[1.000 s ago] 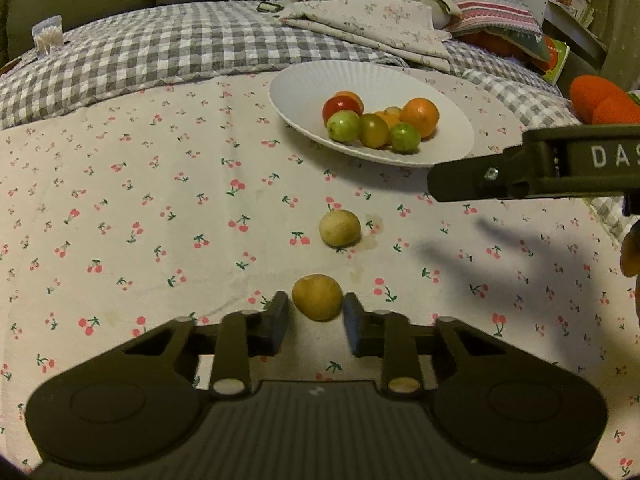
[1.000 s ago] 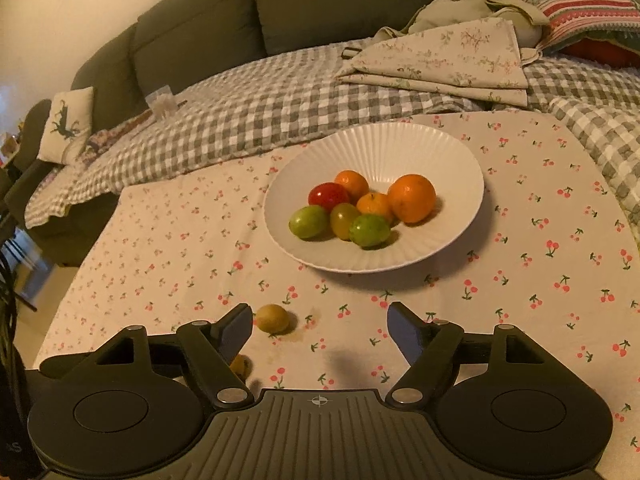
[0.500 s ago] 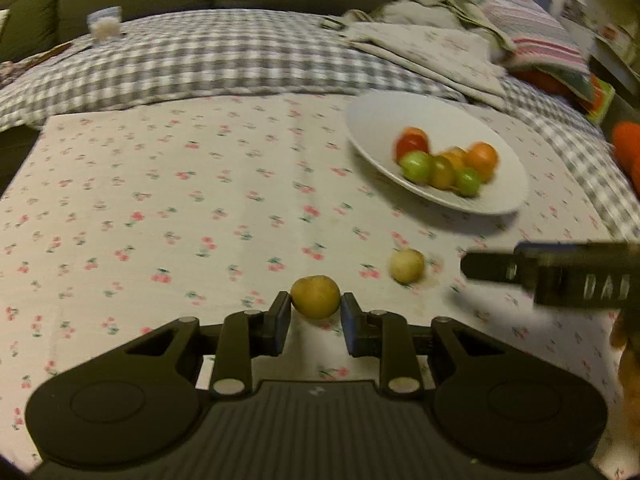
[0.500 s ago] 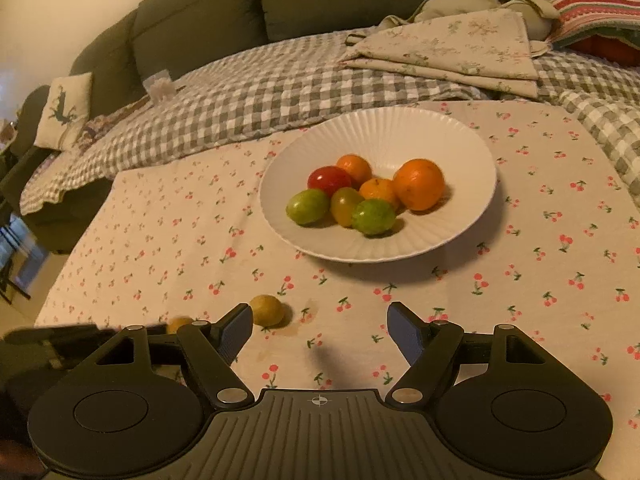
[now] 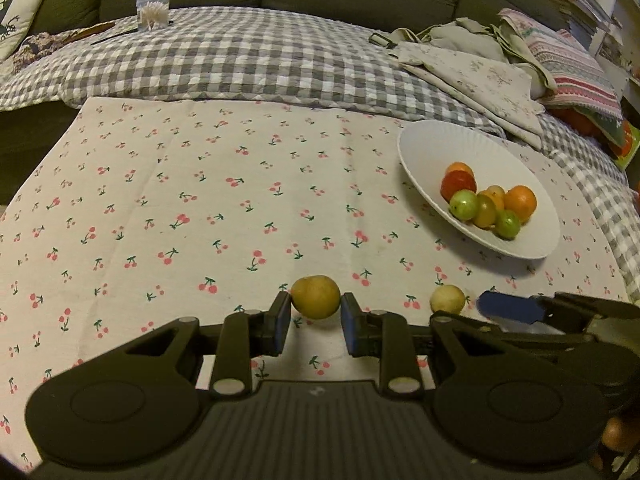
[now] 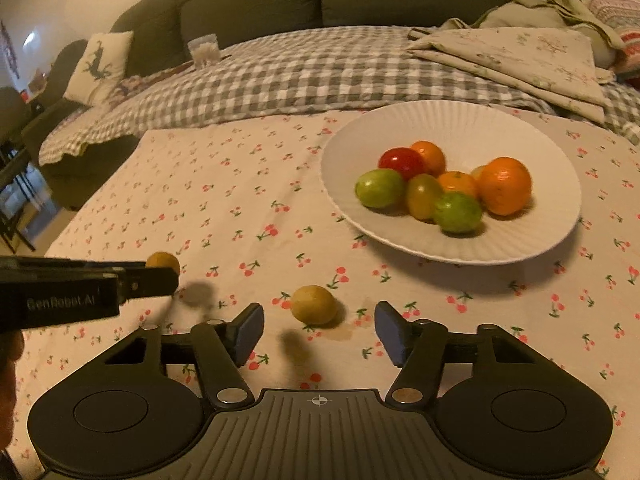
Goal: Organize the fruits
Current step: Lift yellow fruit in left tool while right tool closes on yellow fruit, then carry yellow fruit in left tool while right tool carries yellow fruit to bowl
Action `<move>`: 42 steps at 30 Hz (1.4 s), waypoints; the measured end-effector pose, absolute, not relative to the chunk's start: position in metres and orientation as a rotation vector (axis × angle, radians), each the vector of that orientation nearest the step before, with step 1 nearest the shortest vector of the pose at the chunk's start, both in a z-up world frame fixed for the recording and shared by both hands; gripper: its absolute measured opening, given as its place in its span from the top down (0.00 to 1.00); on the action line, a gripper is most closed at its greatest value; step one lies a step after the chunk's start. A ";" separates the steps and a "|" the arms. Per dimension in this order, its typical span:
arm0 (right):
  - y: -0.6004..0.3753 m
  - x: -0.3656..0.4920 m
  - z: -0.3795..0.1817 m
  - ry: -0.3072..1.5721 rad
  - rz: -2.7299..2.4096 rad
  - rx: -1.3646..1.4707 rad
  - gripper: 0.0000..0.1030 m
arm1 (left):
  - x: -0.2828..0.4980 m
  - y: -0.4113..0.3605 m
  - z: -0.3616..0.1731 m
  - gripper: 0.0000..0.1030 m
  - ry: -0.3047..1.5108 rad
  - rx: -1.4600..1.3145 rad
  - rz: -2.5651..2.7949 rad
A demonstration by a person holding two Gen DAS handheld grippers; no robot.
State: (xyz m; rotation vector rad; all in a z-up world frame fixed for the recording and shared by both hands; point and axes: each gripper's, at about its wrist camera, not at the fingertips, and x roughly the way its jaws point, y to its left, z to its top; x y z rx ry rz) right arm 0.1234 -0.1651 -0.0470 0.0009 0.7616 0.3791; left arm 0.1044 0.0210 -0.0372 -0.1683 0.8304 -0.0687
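Note:
My left gripper (image 5: 315, 314) is shut on a yellow-brown fruit (image 5: 315, 296) and holds it just above the cherry-print cloth; the fruit also shows in the right wrist view (image 6: 163, 261), behind the left gripper's finger. My right gripper (image 6: 319, 330) is open, low over the cloth, with a second yellow fruit (image 6: 313, 305) just ahead between its fingers, not touched. That fruit also shows in the left wrist view (image 5: 447, 299). A white ribbed plate (image 6: 472, 128) holds several red, green and orange fruits at the right (image 5: 424, 152).
The table's cherry-print cloth (image 5: 200, 208) ends at a grey checked blanket (image 5: 240, 56) on a dark sofa. Folded cloths and pillows (image 5: 480, 68) lie behind the plate. A small clear box (image 5: 153, 11) stands far left on the blanket.
My left gripper has closed on the yellow-brown fruit and lifted it a little, swinging left. My right gripper has come down and forward around the second yellow fruit.

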 end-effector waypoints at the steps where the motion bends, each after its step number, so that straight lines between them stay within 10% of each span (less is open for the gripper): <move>1: -0.163 0.124 -0.049 0.765 0.379 -0.008 0.48 | 0.104 0.021 -0.037 0.75 0.830 -0.170 -0.069; 11: -0.150 0.128 -0.058 0.752 0.374 -0.064 0.75 | 0.106 0.023 -0.038 0.75 0.833 -0.177 -0.063; 42: -0.187 0.114 0.000 0.641 0.327 0.036 0.75 | 0.111 0.012 -0.025 0.75 0.796 -0.179 -0.074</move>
